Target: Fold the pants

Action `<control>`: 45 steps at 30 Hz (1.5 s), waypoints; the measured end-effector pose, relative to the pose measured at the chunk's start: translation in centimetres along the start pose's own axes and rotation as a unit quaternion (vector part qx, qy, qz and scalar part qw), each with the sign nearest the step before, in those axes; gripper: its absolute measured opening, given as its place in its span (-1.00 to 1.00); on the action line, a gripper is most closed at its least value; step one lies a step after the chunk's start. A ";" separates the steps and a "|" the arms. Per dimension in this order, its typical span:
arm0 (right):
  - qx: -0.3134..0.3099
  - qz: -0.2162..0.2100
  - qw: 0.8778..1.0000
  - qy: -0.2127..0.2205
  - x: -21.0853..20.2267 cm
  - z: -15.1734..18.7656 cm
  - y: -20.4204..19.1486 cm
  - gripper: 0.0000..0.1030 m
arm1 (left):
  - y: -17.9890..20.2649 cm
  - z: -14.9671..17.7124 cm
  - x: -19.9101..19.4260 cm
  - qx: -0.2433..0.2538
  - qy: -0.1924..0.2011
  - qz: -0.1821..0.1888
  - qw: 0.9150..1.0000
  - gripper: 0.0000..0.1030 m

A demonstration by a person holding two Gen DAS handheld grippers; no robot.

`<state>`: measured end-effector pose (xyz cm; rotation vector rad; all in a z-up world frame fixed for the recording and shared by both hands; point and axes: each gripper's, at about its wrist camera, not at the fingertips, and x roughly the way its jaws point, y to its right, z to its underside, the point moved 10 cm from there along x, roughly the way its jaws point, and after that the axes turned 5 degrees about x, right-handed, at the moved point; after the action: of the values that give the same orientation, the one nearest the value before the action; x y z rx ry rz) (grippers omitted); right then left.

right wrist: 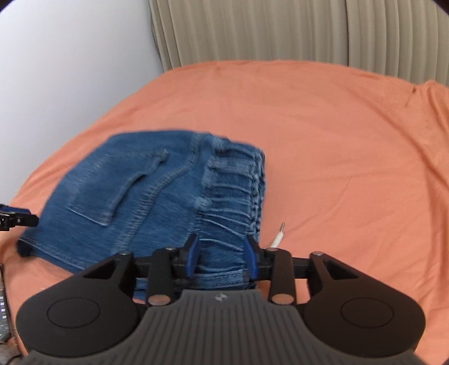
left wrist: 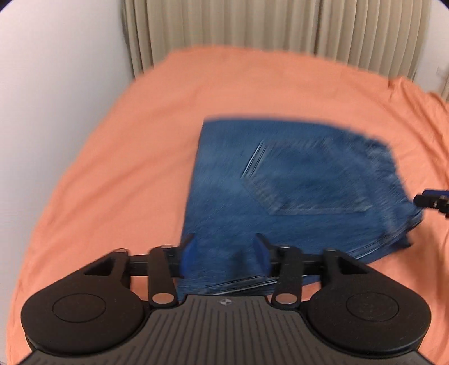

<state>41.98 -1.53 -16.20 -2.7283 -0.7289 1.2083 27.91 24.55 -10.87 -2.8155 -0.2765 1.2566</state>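
Note:
Blue denim pants [left wrist: 294,182] lie folded into a compact stack on the orange bed sheet [left wrist: 112,168], back pocket facing up. My left gripper [left wrist: 224,252] hovers over the stack's near edge, jaws apart, nothing pinched; this view is motion-blurred. In the right wrist view the pants [right wrist: 140,196] show their gathered waistband on the right side. My right gripper [right wrist: 221,254] stands open above that waistband end. The denim fills the gap behind its blue pads. Each gripper's tip shows at the other view's edge: the right gripper [left wrist: 432,200], the left gripper [right wrist: 16,219].
A white drawstring end [right wrist: 278,235] pokes out beside the waistband. A beige pleated curtain [left wrist: 252,25] hangs behind the bed and a white wall [left wrist: 56,70] runs along its left side. A dark flat object [right wrist: 2,308] sits at the bed's near left edge.

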 end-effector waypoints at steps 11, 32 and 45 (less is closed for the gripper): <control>-0.034 -0.032 0.989 0.138 -18.5 -1.1 -6.4 0.53 | 6.5 -1.9 -14.2 -0.038 0.136 -0.077 0.987 0.85; -0.025 0.011 0.990 0.141 -23.5 10.6 -6.9 0.56 | 15.5 6.8 -15.9 -0.054 0.060 -0.076 0.994 0.97; -0.018 0.026 0.991 0.133 -24.9 11.8 -5.8 0.56 | 16.4 7.5 -16.1 -0.047 0.049 -0.061 0.996 0.97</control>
<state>16.89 -9.05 -5.90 -2.8755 -0.6584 0.8219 14.13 5.25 -5.98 -2.8769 -0.5079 1.1054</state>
